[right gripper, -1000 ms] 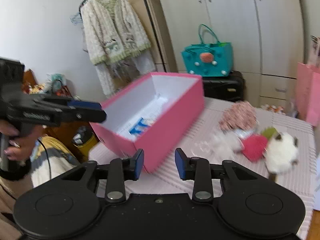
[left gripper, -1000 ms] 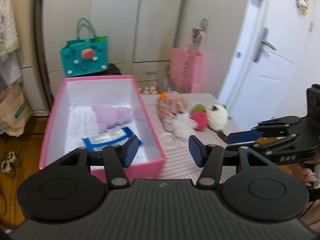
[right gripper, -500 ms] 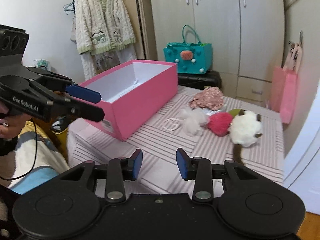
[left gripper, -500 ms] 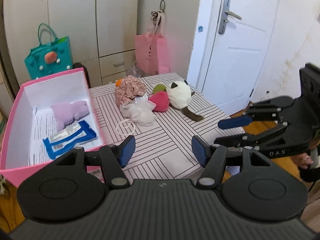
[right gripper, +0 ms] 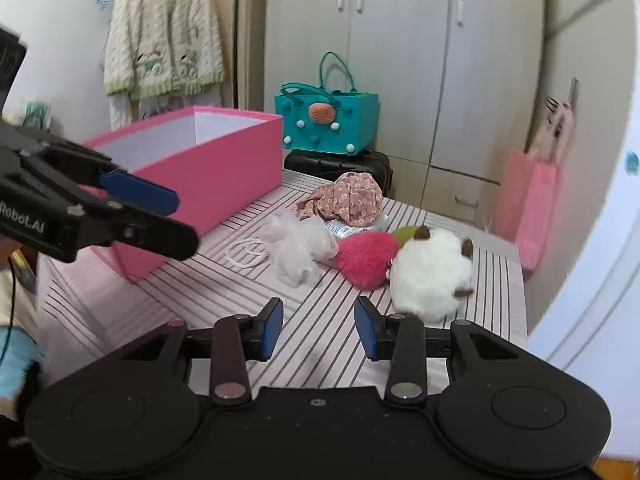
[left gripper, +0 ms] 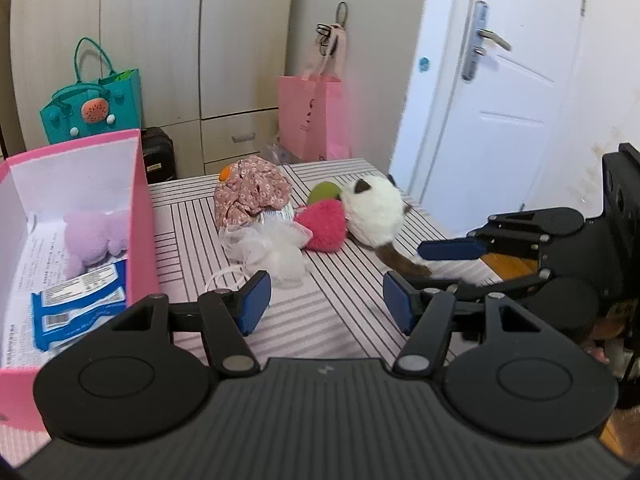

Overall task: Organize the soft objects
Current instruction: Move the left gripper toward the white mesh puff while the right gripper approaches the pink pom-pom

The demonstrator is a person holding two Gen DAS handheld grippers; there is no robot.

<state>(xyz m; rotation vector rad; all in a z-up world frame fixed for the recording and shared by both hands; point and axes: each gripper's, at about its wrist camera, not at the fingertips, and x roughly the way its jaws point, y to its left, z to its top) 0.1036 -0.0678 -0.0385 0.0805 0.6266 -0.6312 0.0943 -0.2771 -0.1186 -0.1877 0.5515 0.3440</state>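
On the striped table (left gripper: 320, 312) lie soft things: a floral cloth (left gripper: 252, 196), a white mesh puff (left gripper: 272, 252), a red plush (left gripper: 322, 226), a green piece (left gripper: 325, 191) and a white plush cat (left gripper: 374, 216). The same pile shows in the right wrist view: floral cloth (right gripper: 346, 200), puff (right gripper: 298, 248), red plush (right gripper: 366, 258), cat (right gripper: 432, 274). A pink box (left gripper: 76, 240) on the left holds a lilac plush (left gripper: 94, 236) and a blue packet (left gripper: 80, 304). My left gripper (left gripper: 326, 300) is open and empty before the pile. My right gripper (right gripper: 318, 326) is open and empty, near the cat.
A white elastic ring (right gripper: 248, 254) lies by the puff. Behind the table stand a teal bag (left gripper: 94, 108) on a black case (right gripper: 340, 164), a pink paper bag (left gripper: 310, 120), wardrobes and a white door (left gripper: 500, 92). A cardigan (right gripper: 164, 32) hangs at the left.
Both grippers have moved closer to the pile of soft things, which now looks larger in both views. Both stay open and empty.
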